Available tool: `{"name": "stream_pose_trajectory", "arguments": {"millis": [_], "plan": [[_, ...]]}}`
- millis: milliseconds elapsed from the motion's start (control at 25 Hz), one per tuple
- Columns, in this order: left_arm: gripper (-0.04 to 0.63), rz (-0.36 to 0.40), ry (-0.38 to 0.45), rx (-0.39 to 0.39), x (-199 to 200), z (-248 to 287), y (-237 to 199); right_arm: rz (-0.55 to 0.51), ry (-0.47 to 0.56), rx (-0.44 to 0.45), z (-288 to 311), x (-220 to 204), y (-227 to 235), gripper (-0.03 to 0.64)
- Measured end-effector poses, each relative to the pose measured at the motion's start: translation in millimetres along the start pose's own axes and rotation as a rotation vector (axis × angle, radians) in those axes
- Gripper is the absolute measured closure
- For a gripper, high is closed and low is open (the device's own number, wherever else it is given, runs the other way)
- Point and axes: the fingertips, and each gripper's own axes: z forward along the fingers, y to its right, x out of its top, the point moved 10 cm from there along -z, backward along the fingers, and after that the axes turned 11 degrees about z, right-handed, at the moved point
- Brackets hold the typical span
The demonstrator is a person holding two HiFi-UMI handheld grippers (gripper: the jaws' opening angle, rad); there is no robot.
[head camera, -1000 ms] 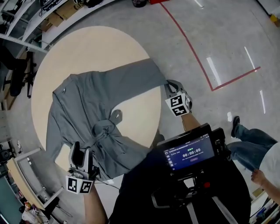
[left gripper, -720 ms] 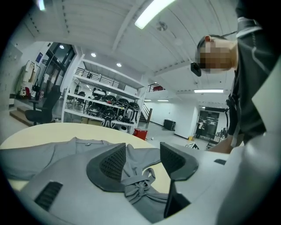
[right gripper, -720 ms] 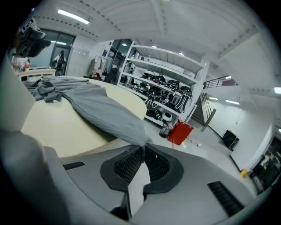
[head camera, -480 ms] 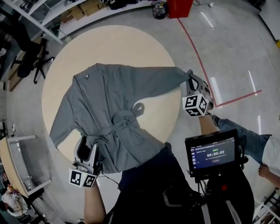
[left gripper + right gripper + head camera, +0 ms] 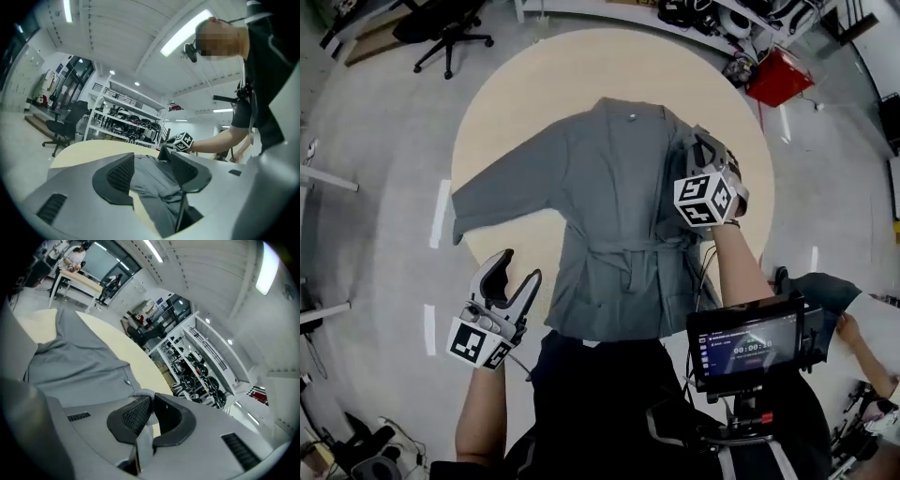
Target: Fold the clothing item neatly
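Note:
A grey robe lies spread on the round beige table, collar at the far side and belt tied at the waist. My right gripper hangs over the robe's right shoulder, shut on the right sleeve's cuff, so the sleeve is doubled back over the body. In the right gripper view the cuff cloth is pinched between the pads of the right gripper. My left gripper is open and holds nothing, at the table's near left edge beside the hem. The left gripper view shows the robe beyond the left gripper.
An office chair stands beyond the table, a red bin at the far right. A tablet hangs at my chest. Another person is at the right edge. Shelving lines the room.
My right gripper has carried the sleeve from the table's edge up and over the robe's body. My left gripper has moved away from the hem. The robe now lies square before me.

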Motion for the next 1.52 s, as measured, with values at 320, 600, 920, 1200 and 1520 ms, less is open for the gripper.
{"name": "stream_pose_trajectory", "arguments": {"millis": [320,600,920,1200,1520], "plan": [[0.35,-0.123,-0.039,0.132,-37,-88,-66,-0.23,0.068,0.222,46,141,-201,0.591],[0.35,-0.163,-0.049,0.159,-48,-111,-89,-0.449,0.057,0.376,37,135,-282,0.549],[0.35,-0.21,-0.054,0.203,-62,-111,-109,-0.346,0.034,0.462,31,149,-285,0.46],[0.35,-0.322,-0.04,0.317,-92,-131,-146,-0.008,-0.049,0.524,39,148,-271,0.46],[0.35,-0.329,-0.07,0.308,-92,-143,-132,0.32,-0.282,0.659,69,153,-289,0.462]]}}
